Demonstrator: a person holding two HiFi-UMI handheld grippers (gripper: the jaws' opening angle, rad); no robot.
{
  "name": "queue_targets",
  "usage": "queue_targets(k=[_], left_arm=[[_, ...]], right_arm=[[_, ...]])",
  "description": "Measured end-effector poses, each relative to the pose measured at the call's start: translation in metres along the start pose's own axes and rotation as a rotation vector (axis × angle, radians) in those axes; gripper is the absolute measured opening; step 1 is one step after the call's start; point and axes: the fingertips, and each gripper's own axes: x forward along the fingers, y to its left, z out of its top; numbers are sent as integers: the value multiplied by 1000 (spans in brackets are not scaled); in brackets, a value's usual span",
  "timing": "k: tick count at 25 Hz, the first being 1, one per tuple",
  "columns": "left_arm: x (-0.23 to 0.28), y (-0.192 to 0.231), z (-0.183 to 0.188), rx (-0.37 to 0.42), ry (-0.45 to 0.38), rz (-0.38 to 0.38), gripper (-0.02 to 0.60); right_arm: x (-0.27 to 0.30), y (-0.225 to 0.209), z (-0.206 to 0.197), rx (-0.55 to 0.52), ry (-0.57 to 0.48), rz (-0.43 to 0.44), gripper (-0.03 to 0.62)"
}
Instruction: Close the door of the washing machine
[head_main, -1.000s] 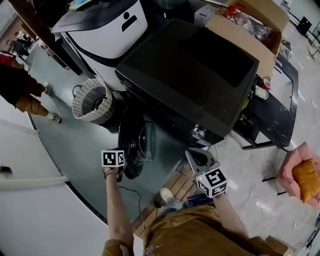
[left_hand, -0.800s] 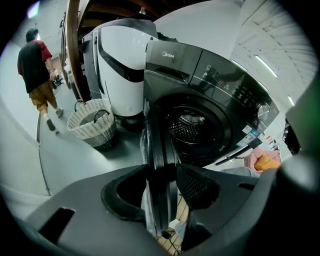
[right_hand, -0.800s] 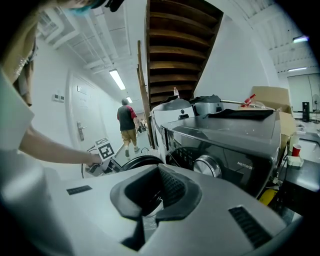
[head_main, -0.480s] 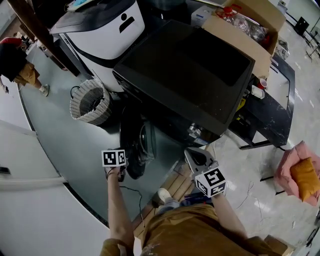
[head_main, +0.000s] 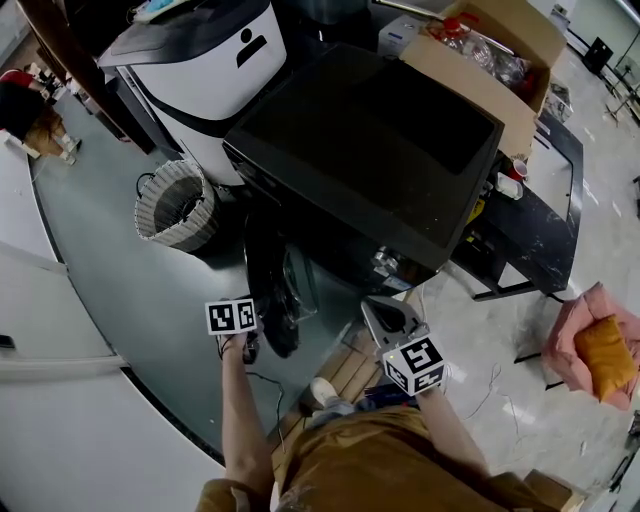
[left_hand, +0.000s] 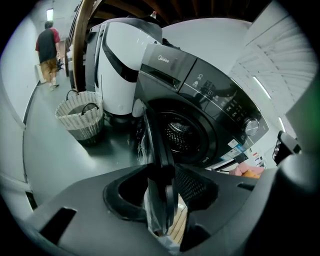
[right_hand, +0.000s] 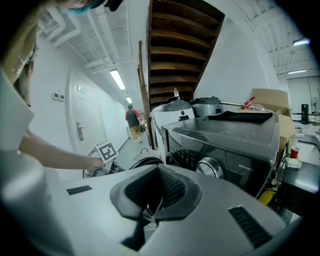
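We find left gripper (left_hand: 160, 199) clamped on the door (left_hand: 153, 142) edge, jaws just closing; right gripper (right_hand: 150, 212) clenched, empty; basket (left_hand: 80, 118) well apart.

Bright ceiling strip lights (right_hand: 117, 79); soft sheen on washing machine (right_hand: 225, 131) top; fisheye warp, dark vignette corners.

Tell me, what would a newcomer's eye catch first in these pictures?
The big black washing machine in the middle, its round door standing open at the front. The left gripper holds the door's edge, its jaws having just been closing on it. A woven basket stands left of the machine.
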Motion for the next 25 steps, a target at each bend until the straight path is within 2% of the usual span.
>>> queue_targets(k=[5,16,21,25], left_arm=[[4,-11,1,-20,-14,-37,176],[14,-31,5,-78,-43,-65,167],[15,-42,6,-60,-47,-77,161],[18,-48,9,-84,-62,-90,160]], right_arm=[[1,2,2,-2,1,-7,12],[5,7,4,-5,-2,-1,14],[2,8,2,-4,1,2,12],[-2,4,-1,-1,3,-5,13]])
